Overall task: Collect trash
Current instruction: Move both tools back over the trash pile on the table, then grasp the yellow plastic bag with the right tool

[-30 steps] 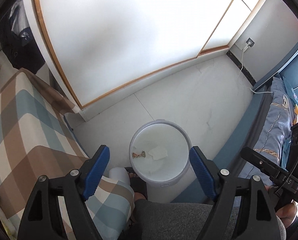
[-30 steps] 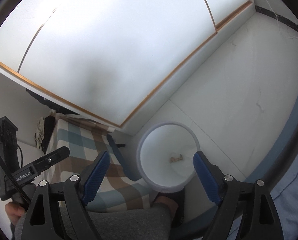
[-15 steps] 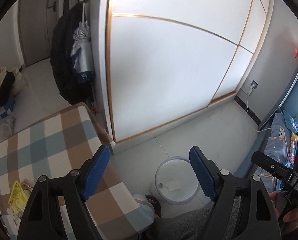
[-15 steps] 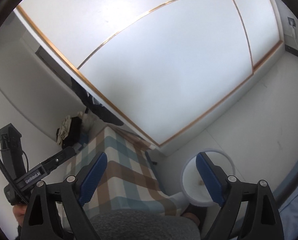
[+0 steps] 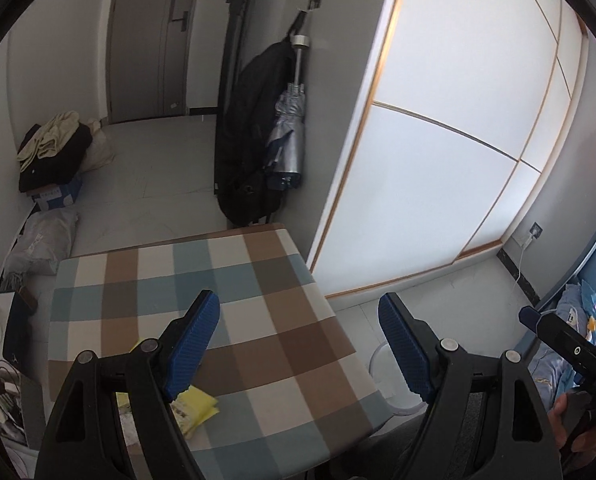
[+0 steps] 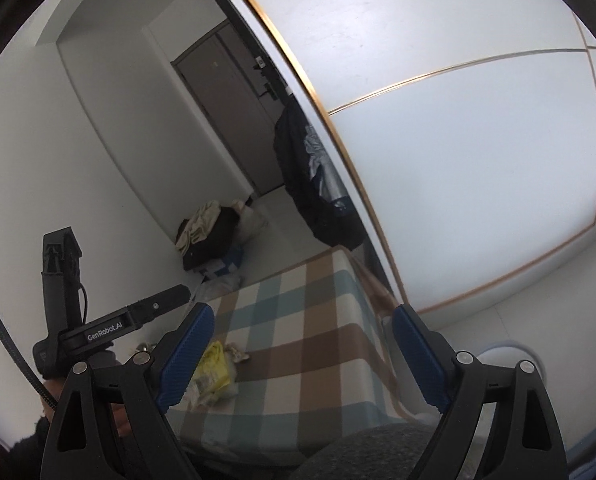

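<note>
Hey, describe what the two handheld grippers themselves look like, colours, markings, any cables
Both the left gripper and the right gripper have matte black frames with triangular cut-outs, silver pivot bolts and ribbed blue finger pads. Seen from the right wrist camera, the left unit's black handle carries white GenRobot.AI lettering and a black cable.

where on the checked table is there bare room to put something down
The far and right parts of the checked tablecloth are bare, from the wardrobe side toward the white bin. The near-left corner is crowded: yellow wrapper and crumpled paper.
</note>
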Tool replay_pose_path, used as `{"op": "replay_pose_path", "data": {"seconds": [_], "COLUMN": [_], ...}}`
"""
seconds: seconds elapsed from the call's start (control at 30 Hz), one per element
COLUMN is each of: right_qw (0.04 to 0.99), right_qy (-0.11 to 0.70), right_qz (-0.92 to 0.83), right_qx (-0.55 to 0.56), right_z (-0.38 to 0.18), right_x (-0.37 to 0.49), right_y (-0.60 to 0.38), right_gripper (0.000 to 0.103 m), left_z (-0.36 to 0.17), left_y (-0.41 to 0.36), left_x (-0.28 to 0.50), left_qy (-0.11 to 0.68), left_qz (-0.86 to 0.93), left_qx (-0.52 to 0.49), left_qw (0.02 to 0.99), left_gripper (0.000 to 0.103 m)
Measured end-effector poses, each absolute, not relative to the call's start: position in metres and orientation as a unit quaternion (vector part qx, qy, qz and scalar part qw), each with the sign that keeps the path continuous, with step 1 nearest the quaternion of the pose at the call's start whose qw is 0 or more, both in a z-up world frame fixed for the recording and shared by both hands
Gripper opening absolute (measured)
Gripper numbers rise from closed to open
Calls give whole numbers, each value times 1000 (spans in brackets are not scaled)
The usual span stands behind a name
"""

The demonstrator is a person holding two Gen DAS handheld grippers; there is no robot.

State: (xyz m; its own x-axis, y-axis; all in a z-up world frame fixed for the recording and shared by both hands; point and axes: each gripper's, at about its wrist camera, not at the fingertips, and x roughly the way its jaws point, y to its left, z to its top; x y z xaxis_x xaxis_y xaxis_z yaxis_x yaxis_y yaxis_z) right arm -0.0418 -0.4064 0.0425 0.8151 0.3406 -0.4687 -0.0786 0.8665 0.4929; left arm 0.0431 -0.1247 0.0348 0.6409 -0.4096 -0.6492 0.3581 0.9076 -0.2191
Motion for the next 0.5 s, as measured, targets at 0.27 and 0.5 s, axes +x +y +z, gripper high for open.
{"op": "replay_pose_path", "data": {"seconds": [0.27, 0.5], "right_qw": [920, 911], "right_qy": [304, 337], "right_qz": [160, 189], "right_qx": [188, 146], "right_z": [41, 33], "right_x": [-22, 3], "right_y": [-341, -290], "right_gripper": [91, 91], "left_z": [25, 4], "left_y": [-41, 12], "left_x": [47, 55], "left_qy": [358, 361], "left_qz": [-142, -91], "left_qx": [-66, -100], "left_qw": [920, 923], "left_gripper": [79, 79]}}
